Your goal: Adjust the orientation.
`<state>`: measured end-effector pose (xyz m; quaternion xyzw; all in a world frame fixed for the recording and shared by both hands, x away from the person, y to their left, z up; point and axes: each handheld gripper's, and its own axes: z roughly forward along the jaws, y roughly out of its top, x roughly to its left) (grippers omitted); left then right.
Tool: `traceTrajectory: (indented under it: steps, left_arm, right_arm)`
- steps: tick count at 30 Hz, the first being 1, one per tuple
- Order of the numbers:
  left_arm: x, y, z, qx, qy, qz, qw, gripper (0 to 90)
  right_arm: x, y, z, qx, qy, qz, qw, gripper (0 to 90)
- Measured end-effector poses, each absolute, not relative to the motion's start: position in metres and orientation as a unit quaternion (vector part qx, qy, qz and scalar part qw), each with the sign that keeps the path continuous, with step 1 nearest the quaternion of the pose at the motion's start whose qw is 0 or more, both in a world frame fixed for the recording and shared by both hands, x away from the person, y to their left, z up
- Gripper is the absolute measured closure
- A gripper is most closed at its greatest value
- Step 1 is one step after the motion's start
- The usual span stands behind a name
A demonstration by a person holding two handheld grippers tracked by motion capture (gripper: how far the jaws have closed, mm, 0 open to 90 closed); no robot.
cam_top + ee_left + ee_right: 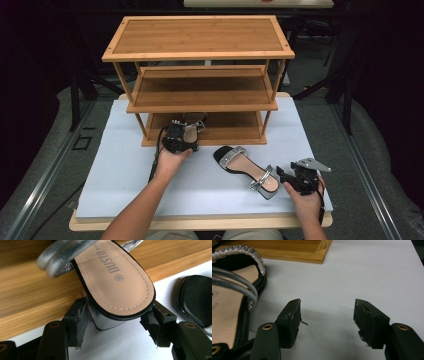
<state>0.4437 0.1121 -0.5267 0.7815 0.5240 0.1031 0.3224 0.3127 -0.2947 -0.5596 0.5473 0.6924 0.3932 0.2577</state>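
Note:
One sandal (193,126) (112,277) with a tan insole and silver straps lies with its front on the bottom shelf (225,127) (25,290) of a wooden rack, its heel hanging over the shelf's front edge. My left gripper (186,132) (115,317) is open, and its jaws stand either side of that heel. The matching sandal (245,167) (227,302) (195,297) lies flat on the white mat, toe toward the rack. My right gripper (283,176) (327,315) is open and holds nothing, just right of that sandal's heel strap.
The three-tier wooden rack (200,90) (287,250) stands at the back of the white mat (120,165); its middle and top shelves are bare. Bare mat spreads to the left and right of the sandals. The table's front edge runs below my hands.

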Motion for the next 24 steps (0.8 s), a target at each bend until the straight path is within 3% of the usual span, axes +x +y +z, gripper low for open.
traceTrajectory:
  steps: [11, 20, 24]
  left_arm:
    - [0.425, 0.126, -0.527, 0.793, 0.499, 0.099, 0.335, 38.8]
    - [0.374, 0.171, -0.536, 0.804, 0.477, 0.087, 0.343, 39.8]
    - [0.358, 0.192, -0.543, 0.809, 0.476, 0.075, 0.337, 40.0]
  right_arm:
    - [0.311, -0.297, -0.557, 0.551, 0.689, 0.393, 0.259, 37.7]
    - [0.309, -0.294, -0.545, 0.537, 0.708, 0.383, 0.251, 34.6]
    - [0.309, -0.286, -0.532, 0.531, 0.705, 0.384, 0.27, 34.6]
